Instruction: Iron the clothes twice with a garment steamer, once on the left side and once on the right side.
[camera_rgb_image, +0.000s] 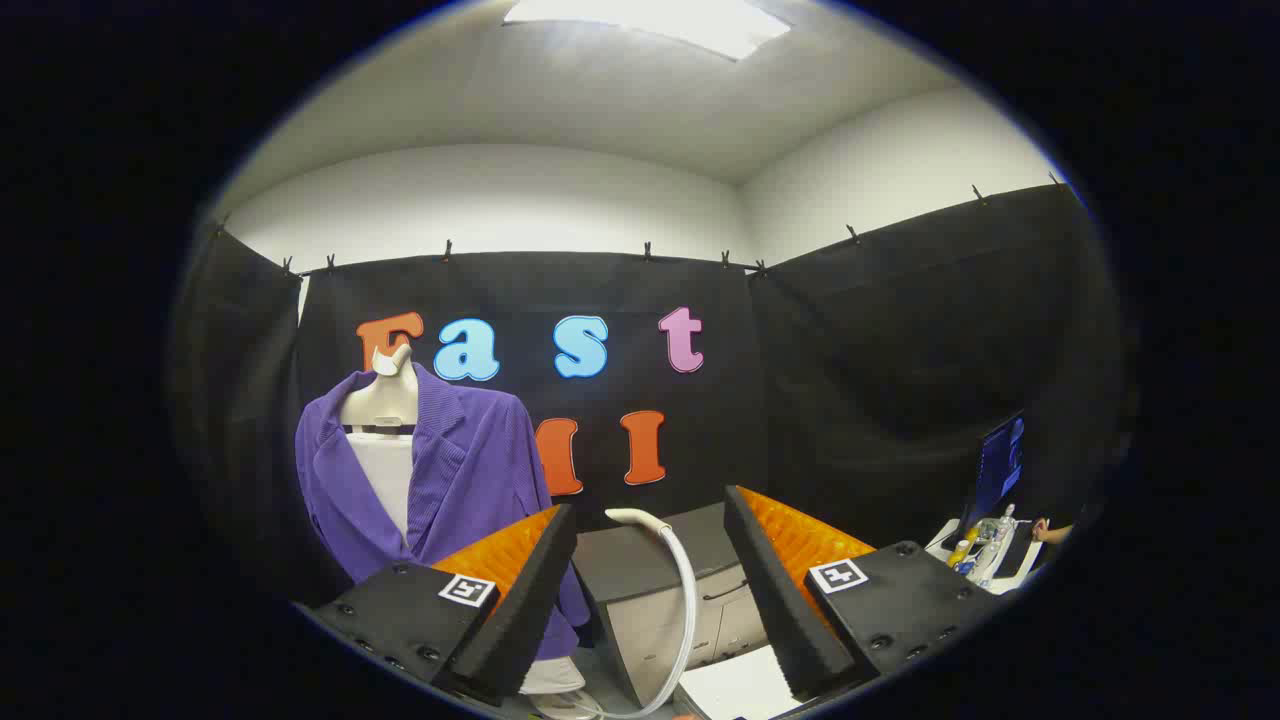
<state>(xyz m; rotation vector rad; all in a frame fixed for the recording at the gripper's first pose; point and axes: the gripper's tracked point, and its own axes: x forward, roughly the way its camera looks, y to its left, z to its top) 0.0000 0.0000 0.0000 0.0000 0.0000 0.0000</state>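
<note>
Standing wide apart, the tongs (650, 590) hold nothing. Between the fingers lies 1 white steamer hose (685, 600), curving up from below; the steamer head itself cannot be identified. Farther off and to the left of the fingers, 1 purple jacket (470, 480) hangs upright on 1 mannequin (385, 400).

The tool (650, 590) is held with its fingers spread wide, nothing between them but air. Just beyond the gap a white steamer hose (683, 600) curves over a grey box (650, 590). Far left, a purple jacket (470, 480) hangs on a mannequin (385, 400).
</note>
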